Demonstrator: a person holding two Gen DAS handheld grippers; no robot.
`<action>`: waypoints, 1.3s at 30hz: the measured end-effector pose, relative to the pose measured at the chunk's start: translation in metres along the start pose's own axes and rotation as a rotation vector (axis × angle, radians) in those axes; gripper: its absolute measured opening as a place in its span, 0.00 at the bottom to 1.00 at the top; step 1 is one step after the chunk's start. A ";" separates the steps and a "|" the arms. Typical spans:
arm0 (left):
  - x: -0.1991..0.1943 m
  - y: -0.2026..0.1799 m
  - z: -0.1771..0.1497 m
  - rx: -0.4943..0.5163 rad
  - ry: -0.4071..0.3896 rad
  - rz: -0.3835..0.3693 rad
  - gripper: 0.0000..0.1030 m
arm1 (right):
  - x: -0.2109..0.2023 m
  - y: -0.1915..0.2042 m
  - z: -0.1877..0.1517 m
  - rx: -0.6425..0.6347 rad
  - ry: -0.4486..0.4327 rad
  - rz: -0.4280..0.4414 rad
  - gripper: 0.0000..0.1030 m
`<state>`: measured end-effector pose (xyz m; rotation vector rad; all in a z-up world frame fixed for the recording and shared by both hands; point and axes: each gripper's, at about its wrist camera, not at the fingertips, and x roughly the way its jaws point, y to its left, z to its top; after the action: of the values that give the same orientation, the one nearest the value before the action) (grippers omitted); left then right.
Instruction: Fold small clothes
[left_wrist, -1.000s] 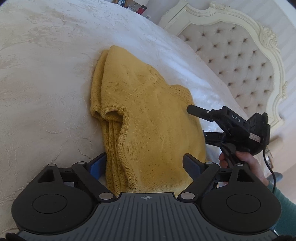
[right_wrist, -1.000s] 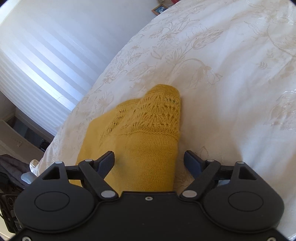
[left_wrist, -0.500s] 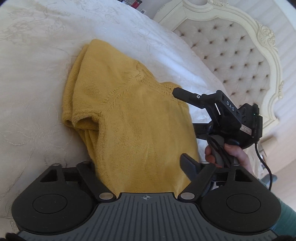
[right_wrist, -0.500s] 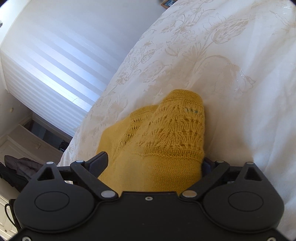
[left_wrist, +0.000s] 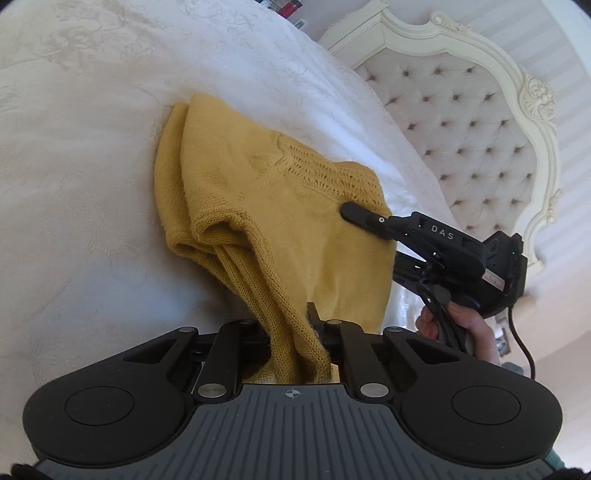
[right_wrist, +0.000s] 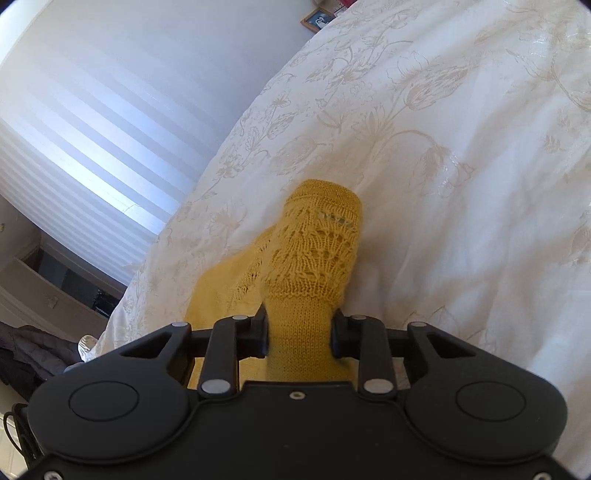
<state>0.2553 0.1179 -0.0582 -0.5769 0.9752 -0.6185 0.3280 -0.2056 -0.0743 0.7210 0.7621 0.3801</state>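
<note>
Now the mustard-yellow knitted sweater (left_wrist: 280, 206) lies bunched on the cream floral-embroidered bedspread (left_wrist: 81, 192). Closing, the left gripper (left_wrist: 295, 332) pinches a gathered edge of the knit between its jaws. Likewise closing, the right gripper (right_wrist: 299, 332) squeezes the plain part below the lacy cuff (right_wrist: 317, 243), near the tufted headboard (left_wrist: 461, 122).

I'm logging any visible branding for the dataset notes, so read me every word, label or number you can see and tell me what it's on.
"DAS": white letters on the side of the right gripper, seen from the left wrist view.
White sticker further back on that gripper: print too small to read.
Books beyond the bed: too blurred to read.
Framed picture in the right wrist view: no legible text.
Sweater: no text.
</note>
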 end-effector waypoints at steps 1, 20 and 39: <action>-0.004 -0.002 -0.003 0.002 0.003 -0.005 0.12 | -0.006 0.005 -0.003 -0.002 0.005 0.001 0.37; -0.062 -0.049 -0.162 0.096 0.222 0.070 0.14 | -0.157 0.027 -0.153 -0.053 0.160 -0.244 0.44; -0.087 -0.094 -0.154 0.417 -0.067 0.276 0.27 | -0.208 0.030 -0.198 -0.146 -0.202 -0.362 0.51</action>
<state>0.0627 0.0886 -0.0122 -0.0898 0.8134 -0.5309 0.0405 -0.2109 -0.0511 0.4631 0.6497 0.0320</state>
